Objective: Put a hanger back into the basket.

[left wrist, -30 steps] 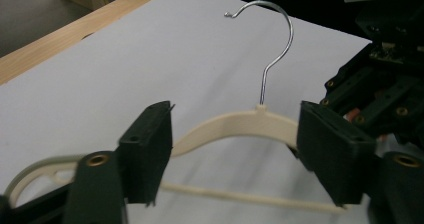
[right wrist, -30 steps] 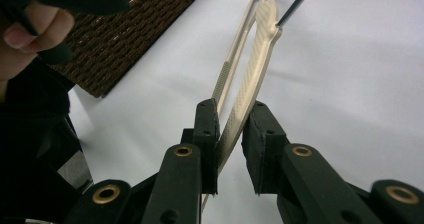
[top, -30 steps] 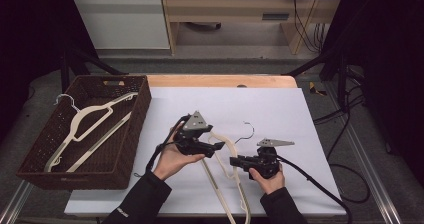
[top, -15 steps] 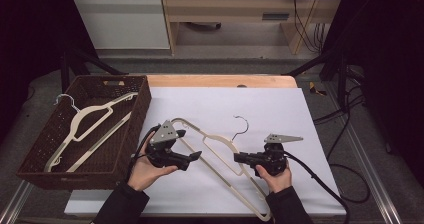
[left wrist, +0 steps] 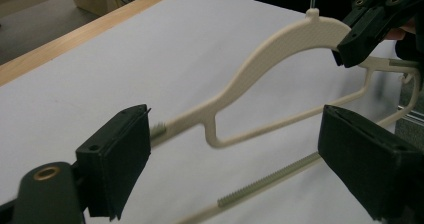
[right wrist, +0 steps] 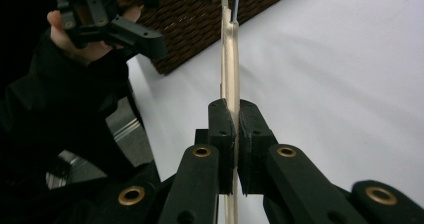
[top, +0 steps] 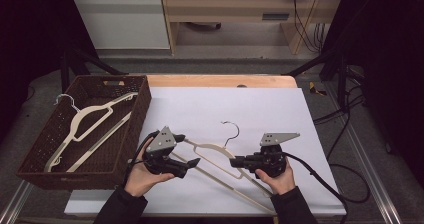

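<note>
Left gripper (top: 192, 162) has just let go, jaws apart beside the hanger (top: 215, 149), which the right gripper (top: 235, 160) clamps and has lifted off the table (top: 280, 109), ready for the basket (top: 131, 134).

- In the right gripper view the cream hanger (right wrist: 230, 69) runs off the top edge, so its hook is cut off; its lower part is hidden behind the clamped pads.
- In the left gripper view the hanger's (left wrist: 280, 49) wire hook leaves the top edge, and its right end is partly covered by the right gripper (left wrist: 372, 24), itself cut by the corner.
- The hanger's near end (left wrist: 165, 129) beside the left pad is blurred.
- In the high view the wicker basket's (top: 135, 129) far handle slot is too small to read clearly.
</note>
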Motion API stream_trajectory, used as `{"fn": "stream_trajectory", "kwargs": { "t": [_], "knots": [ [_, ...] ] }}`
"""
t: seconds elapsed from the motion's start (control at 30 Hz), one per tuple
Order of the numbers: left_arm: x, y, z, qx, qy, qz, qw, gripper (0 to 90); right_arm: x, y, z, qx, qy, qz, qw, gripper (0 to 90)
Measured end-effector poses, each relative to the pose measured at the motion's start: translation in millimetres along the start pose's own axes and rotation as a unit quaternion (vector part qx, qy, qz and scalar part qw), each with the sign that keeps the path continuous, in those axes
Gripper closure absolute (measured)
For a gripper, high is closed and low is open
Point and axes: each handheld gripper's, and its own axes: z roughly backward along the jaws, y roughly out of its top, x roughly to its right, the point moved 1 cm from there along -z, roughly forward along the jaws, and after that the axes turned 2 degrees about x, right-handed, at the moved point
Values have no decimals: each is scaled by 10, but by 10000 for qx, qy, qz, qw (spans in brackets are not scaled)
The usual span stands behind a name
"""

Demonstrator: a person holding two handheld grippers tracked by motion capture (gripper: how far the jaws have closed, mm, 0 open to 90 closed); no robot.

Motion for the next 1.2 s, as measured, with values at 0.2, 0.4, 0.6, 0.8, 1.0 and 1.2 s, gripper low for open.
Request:
{"fn": "stream_trajectory", "kwargs": {
  "t": [0.2,0.4,0.6,0.8,1.0,1.2],
  "knots": [
    [83,-19,-101,-326,-243,-254,9989,266,-51,-23,-110,-288,273,127,9991,869],
    [95,-41,-176,-404,-544,-125,9976,490,-64,-34,-144,-363,375,185,9985,869],
    [75,-66,-220,-551,-698,-81,9960,632,-64,-52,-170,-458,461,240,9976,868],
    [103,-82,-224,-789,-817,-321,9930,704,-58,-53,-162,-517,457,294,9972,855],
    [175,-66,-226,-816,-1111,-270,9901,816,-46,-26,-93,-222,-186,601,9978,703],
    [255,-50,-222,-707,-1112,-206,9911,868,-32,-15,-20,48,-617,809,9948,577]
  ]
}}
